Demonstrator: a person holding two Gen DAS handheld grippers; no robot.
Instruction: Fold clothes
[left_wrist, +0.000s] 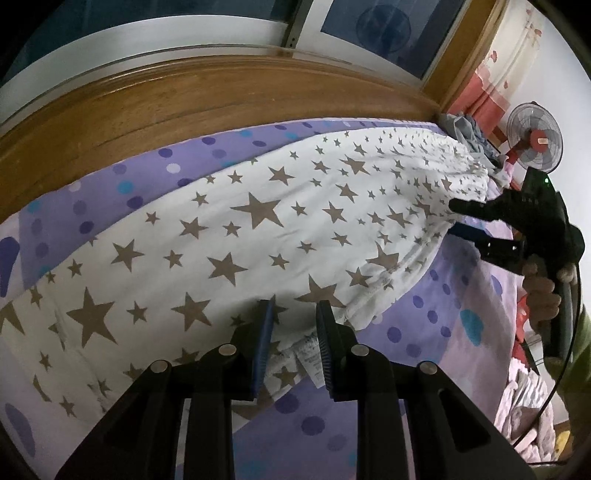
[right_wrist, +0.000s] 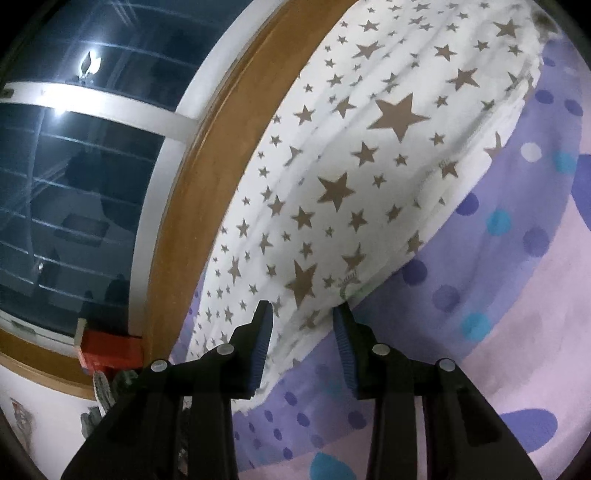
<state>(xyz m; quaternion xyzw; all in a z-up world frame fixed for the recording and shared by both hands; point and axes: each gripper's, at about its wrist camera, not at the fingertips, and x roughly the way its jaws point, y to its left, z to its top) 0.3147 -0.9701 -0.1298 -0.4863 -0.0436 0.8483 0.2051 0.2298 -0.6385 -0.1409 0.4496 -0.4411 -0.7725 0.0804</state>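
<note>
Two grippers sit at opposite ends of one long hem. From the left wrist, the starred cloth (left_wrist: 258, 229) lies spread on the dotted sheet (left_wrist: 436, 332), its long axis running from the left gripper (left_wrist: 293, 345) toward the right gripper (left_wrist: 465, 221); the left fingers stand apart astride the near corner, where a label shows, clamped on nothing. From the right wrist, the cloth (right_wrist: 351, 166) stretches ahead and away, its near edge lying between the parted fingers of the right gripper (right_wrist: 304, 349); whether either pad touches fabric, I cannot tell
</note>
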